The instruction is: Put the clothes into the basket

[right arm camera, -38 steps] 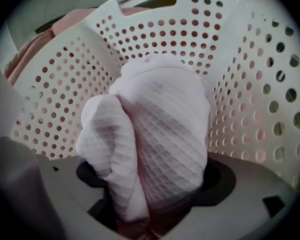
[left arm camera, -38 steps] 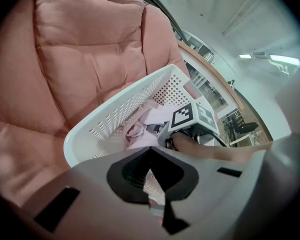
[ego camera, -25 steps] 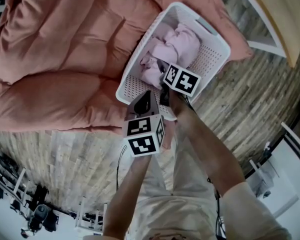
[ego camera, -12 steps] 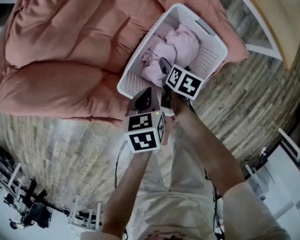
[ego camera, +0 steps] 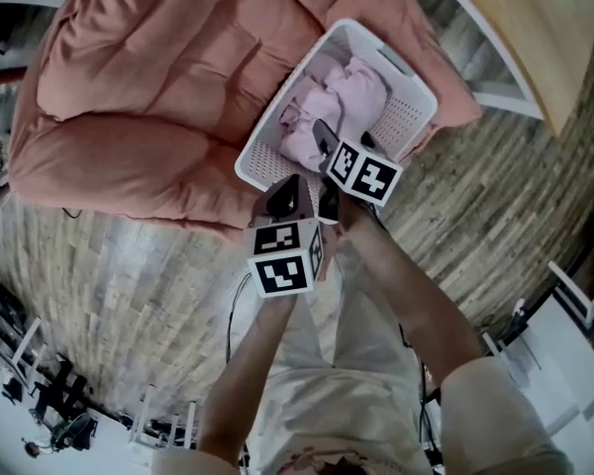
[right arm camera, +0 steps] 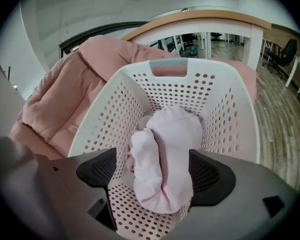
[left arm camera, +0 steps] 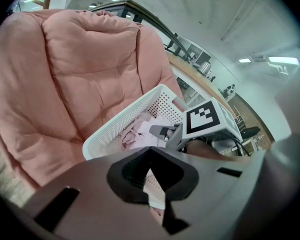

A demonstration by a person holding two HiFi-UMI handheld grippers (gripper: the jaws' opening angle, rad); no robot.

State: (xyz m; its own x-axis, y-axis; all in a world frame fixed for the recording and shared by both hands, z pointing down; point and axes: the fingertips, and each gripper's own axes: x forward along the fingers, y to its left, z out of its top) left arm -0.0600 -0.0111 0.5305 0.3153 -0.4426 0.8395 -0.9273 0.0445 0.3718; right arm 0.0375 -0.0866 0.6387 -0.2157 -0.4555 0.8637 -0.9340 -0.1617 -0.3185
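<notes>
The white perforated basket (ego camera: 260,156) rests on a pink quilt, and a bundle of pale pink clothes (ego camera: 351,92) lies inside it. My right gripper (ego camera: 324,132) hovers open over the basket's near end. In the right gripper view the clothes (right arm camera: 165,149) lie in the basket (right arm camera: 168,64) below the wide gap of the right gripper (right arm camera: 155,171), untouched by its pads. My left gripper (ego camera: 289,188) is shut and holds nothing, just outside the basket's near rim. In the left gripper view the left gripper (left arm camera: 151,170) points at the basket (left arm camera: 125,119) and the right gripper's cube.
A big puffy pink quilt (ego camera: 148,97) spreads under and left of the basket. Wood-plank floor (ego camera: 129,295) lies around it. A wooden table with white legs (ego camera: 535,28) stands at the upper right. Metal stands (ego camera: 40,394) crowd the lower left. The person's pale trousers fill the bottom middle.
The head view has drifted, so the quilt and basket sit slightly lower and left. Both grippers keep about the same place at the basket's near end.
</notes>
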